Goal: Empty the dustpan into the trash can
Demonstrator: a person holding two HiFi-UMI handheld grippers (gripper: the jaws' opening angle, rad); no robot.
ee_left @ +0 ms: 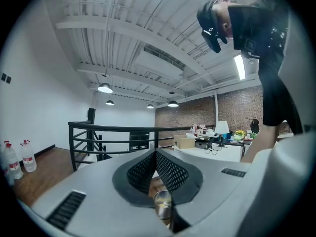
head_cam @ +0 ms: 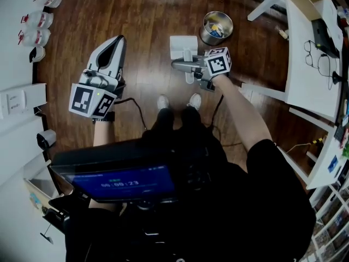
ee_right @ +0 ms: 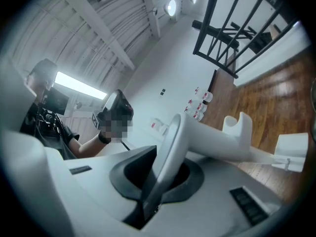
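Observation:
A white dustpan (head_cam: 182,46) rests low over the wooden floor, just left of the round metal trash can (head_cam: 217,27), which holds bits of rubbish. My right gripper (head_cam: 184,66) is shut on the dustpan's white handle (ee_right: 170,147); the pan (ee_right: 291,149) itself shows at the right edge of the right gripper view. My left gripper (head_cam: 118,42) hovers further left, apart from both things. Its jaws are shut and empty in the left gripper view (ee_left: 154,154), with the trash can (ee_left: 162,201) visible low beyond them.
Several water bottles (head_cam: 37,21) stand along the white wall at the left. A white desk (head_cam: 311,48) with glasses and gear fills the right side. The person's shoes (head_cam: 163,101) are right behind the dustpan. A black railing (ee_left: 98,132) stands far off.

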